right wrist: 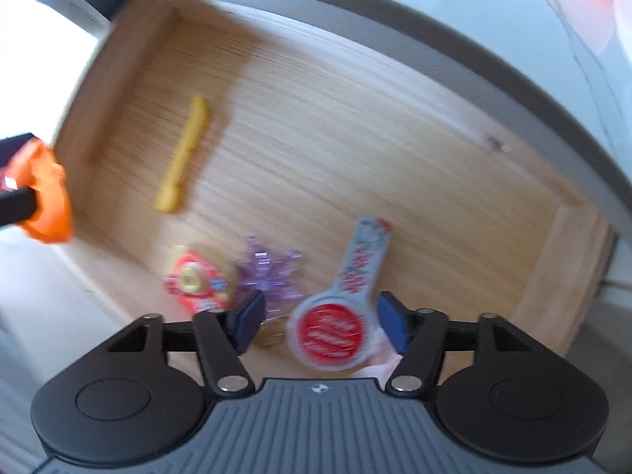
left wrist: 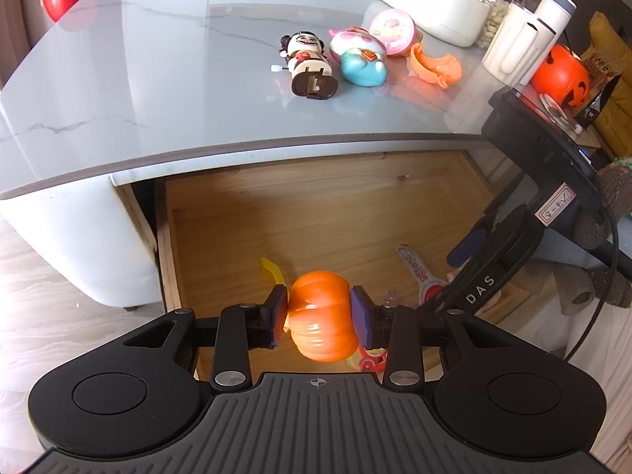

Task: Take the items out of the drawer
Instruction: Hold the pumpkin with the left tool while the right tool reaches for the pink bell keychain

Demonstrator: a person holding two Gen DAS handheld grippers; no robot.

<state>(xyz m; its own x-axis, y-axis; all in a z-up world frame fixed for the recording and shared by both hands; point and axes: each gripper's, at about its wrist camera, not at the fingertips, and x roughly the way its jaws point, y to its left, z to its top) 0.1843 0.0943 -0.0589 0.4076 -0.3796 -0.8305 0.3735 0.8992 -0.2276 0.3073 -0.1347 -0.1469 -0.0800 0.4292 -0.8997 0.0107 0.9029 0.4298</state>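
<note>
My left gripper [left wrist: 320,312] is shut on an orange toy pumpkin [left wrist: 322,322], held above the front of the open wooden drawer [left wrist: 276,213]. The pumpkin [right wrist: 45,193] also shows at the left edge of the blurred right wrist view. My right gripper [right wrist: 322,322] stands open over the drawer's front, its pads on either side of a grey paddle toy with a red disc [right wrist: 335,328], not touching it. On the drawer floor [right wrist: 355,138] lie a yellow comb-like stick [right wrist: 181,158], a red-and-yellow round toy [right wrist: 197,280] and a purple clear snowflake piece [right wrist: 268,272].
On the marble tabletop [left wrist: 138,79] lie a wind-up doll [left wrist: 308,67], a pink-and-blue toy [left wrist: 361,59], a pink round case [left wrist: 395,31] and an orange piece [left wrist: 434,65]. White containers [left wrist: 517,43] and an orange pumpkin bucket [left wrist: 561,75] stand at the right. The right gripper's body [left wrist: 513,237] reaches in from the right.
</note>
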